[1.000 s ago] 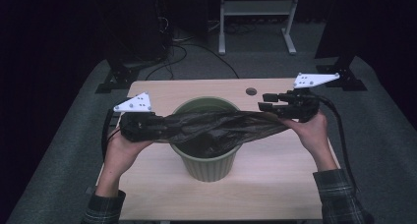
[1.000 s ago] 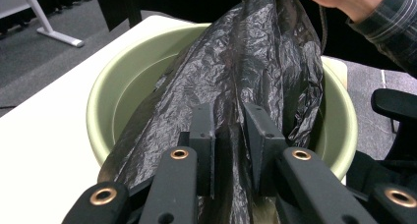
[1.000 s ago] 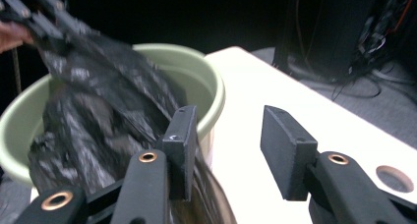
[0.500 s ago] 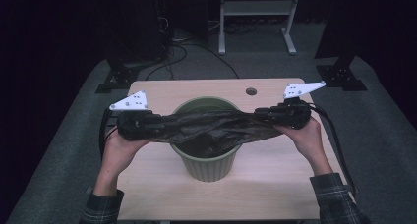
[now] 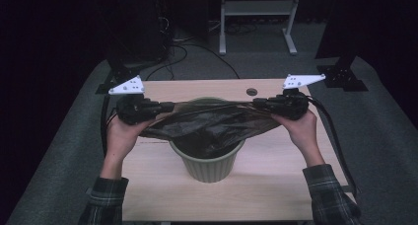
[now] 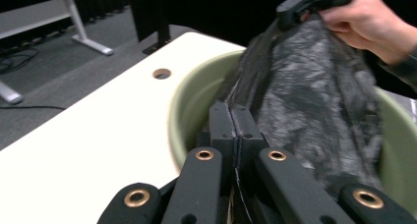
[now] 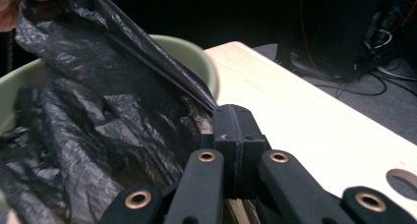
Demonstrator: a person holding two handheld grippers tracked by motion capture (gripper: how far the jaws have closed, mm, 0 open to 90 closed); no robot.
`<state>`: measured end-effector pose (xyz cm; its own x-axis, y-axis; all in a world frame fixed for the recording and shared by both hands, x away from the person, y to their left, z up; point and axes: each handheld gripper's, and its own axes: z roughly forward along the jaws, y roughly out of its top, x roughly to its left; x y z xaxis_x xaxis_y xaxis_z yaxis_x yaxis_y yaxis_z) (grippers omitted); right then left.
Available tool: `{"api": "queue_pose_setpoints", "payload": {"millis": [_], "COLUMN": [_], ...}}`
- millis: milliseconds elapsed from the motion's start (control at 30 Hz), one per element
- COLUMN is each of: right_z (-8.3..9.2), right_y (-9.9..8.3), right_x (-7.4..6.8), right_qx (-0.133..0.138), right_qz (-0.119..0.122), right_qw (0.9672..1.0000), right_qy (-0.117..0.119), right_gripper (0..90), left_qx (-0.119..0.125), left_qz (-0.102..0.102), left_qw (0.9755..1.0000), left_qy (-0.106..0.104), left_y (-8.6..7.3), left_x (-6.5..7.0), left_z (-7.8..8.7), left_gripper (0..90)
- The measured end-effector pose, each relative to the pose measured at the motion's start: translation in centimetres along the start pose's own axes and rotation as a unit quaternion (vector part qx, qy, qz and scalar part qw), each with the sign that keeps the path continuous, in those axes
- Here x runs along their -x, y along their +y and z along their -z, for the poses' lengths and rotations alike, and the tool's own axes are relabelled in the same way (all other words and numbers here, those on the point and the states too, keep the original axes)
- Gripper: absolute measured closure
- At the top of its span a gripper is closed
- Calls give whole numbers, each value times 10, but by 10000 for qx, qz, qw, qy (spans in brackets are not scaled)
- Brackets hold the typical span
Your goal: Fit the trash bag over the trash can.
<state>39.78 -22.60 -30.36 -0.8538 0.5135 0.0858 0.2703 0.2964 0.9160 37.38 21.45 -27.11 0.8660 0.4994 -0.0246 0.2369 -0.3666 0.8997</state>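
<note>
1. Black thin plastic, a bin bag point(image 5: 209, 124), hangs stretched between the two hands over a green bin point(image 5: 208, 163) that stands on the wooden bench point(image 5: 276, 180). In the high view the left hand-held gripper point(image 5: 165, 106) and the right hand-held gripper point(image 5: 256, 103) each pinch one end of the bag's top edge and hold it just above the bin's rim. I judge the pull to both sides is there to open the mouth of the bag wide, so that it can go around the rim. The lower part of the bag sags down into the bin. A small round hole point(image 5: 252, 92) lies in the bench behind the bin.

2. In the left gripper view the jaws of the left hand-held gripper point(image 6: 237, 128) are pressed together on a thin fold of the bag point(image 6: 314, 96), just inside the bin's wall point(image 6: 189, 106). The other hand point(image 6: 364, 17) holds the far end higher.

3. In the right gripper view the right hand-held gripper point(image 7: 237, 130) is also closed tight on the bag's edge point(image 7: 98, 111), beside the bin's rim point(image 7: 201, 62). The taut edge runs from the jaws toward the far hand, so the film cannot slip back into the bin.
</note>
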Motion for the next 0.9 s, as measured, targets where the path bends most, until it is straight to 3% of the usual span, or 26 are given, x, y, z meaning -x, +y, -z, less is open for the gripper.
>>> {"api": "queue_pose_setpoints", "payload": {"millis": [167,367,567,767,900], "right_z": [-16,-38,-49,-55,-60], "right_y": [-1,-12,-22,-22,-26], "right_x": [14,23,25,27,30], "right_qx": [56,-172,-292,-311,-496], "right_qz": [-155,-294,-394,-455,-508], "right_qw": [9998,9991,9986,9981,9966], "right_qy": [-133,-269,-200,-280,-419], "right_gripper": [899,899,898,899,899], "left_qx": [-33,-384,-620,-754,-971], "left_qz": [157,395,565,634,626], "left_qw": [9996,9975,9958,9941,9915], "left_qy": [248,433,370,462,596], "left_y": [-4,-19,-33,-38,-43], "left_x": [-22,-37,-40,-43,-46], "left_z": [-13,-32,-45,-54,-57], "left_gripper": [897,897,896,897,897]}}
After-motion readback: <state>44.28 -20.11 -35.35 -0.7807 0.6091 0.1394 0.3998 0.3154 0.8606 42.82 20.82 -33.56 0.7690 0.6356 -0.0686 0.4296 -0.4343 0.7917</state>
